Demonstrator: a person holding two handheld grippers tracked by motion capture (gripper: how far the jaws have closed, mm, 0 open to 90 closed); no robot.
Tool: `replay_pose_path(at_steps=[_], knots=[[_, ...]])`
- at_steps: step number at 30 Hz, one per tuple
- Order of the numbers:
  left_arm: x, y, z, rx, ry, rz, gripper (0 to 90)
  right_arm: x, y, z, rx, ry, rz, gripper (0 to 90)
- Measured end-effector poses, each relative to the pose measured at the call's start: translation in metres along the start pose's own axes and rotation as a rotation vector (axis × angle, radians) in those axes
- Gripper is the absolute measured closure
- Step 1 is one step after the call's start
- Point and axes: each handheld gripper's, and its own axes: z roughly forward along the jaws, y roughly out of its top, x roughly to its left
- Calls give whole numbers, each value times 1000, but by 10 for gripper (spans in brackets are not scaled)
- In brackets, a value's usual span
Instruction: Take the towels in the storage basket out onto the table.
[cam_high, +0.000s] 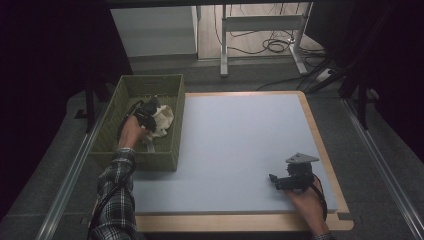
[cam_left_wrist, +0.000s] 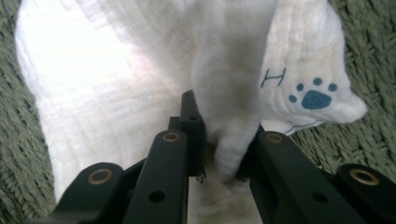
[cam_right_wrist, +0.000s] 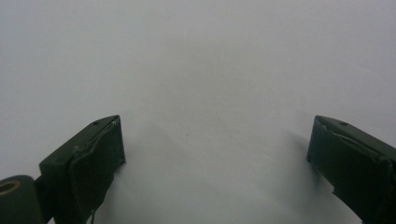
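A crumpled white cloth (cam_high: 162, 119) lies inside the green woven basket (cam_high: 125, 87) at the table's left. In the left gripper view the cloth (cam_left_wrist: 116, 84) carries a blue paw print and a letter H (cam_left_wrist: 313, 95). My left gripper (cam_high: 145, 116) reaches down into the basket, and its black jaws pinch a fold of the cloth (cam_left_wrist: 223, 156) between them. My right gripper (cam_high: 274, 180) rests low over the pale table surface at the front right, its jaws (cam_right_wrist: 215, 158) wide apart with nothing between them.
The pale blue-grey tabletop (cam_high: 240, 145) has a wooden rim (cam_high: 320, 145). The basket's wall (cam_high: 176, 125) stands right beside the cloth. A white cabinet (cam_high: 155, 30) and a desk frame with cables (cam_high: 265, 30) stand beyond the table on the floor.
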Motion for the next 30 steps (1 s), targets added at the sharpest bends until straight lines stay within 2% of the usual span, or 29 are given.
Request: replay_pose_path(at_steps=[3, 4, 5, 6, 7, 9, 10, 11, 12, 13, 14, 17, 18, 19, 21, 24, 27, 30], knots=[[5, -2, -8, -48, -37, -36, 803, 0, 0, 0, -1, 0, 0, 40], [8, -4, -15, -79, -53, -54, 802, 0, 0, 0, -1, 1, 1, 40], [8, -4, -15, -79, -53, -54, 802, 0, 0, 0, -1, 1, 1, 40], [10, -6, -20, -100, -65, -71, 802, 0, 0, 0, 0, 0, 0, 41], [13, -9, -31, -124, -76, -83, 801, 0, 0, 0, -1, 0, 0, 41], [15, -11, -37, -138, -81, -81, 799, 0, 0, 0, 0, 0, 0, 41], [16, -15, -49, -162, -89, -79, 799, 0, 0, 0, 0, 0, 0, 41], [16, -15, -49, -162, -89, -79, 798, 0, 0, 0, 0, 0, 0, 41], [18, -20, -60, -190, -100, -76, 798, 0, 0, 0, 1, 0, 0, 40], [18, -20, -60, -190, -100, -76, 798, 0, 0, 0, 1, 0, 0, 40], [19, -25, -70, -215, -111, -82, 797, 0, 0, 0, 0, -1, 0, 40], [21, -29, -79, -228, -118, -81, 796, 0, 0, 0, 1, -1, 0, 40], [23, -33, -88, -249, -134, -91, 794, 0, 0, 0, 1, -1, 0, 40], [23, -33, -88, -249, -134, -91, 794, 0, 0, 0, 1, -1, 0, 40], [26, -39, -100, -280, -150, -102, 793, 0, 0, 0, 1, -1, 0, 40], [26, -42, -107, -293, -155, -106, 793, 0, 0, 0, 1, -1, 0, 41], [26, -47, -123, -318, -161, -99, 791, 0, 0, 0, 1, -1, 0, 40], [25, -49, -132, -327, -162, -94, 791, 0, 0, 0, 1, -1, 0, 41]])
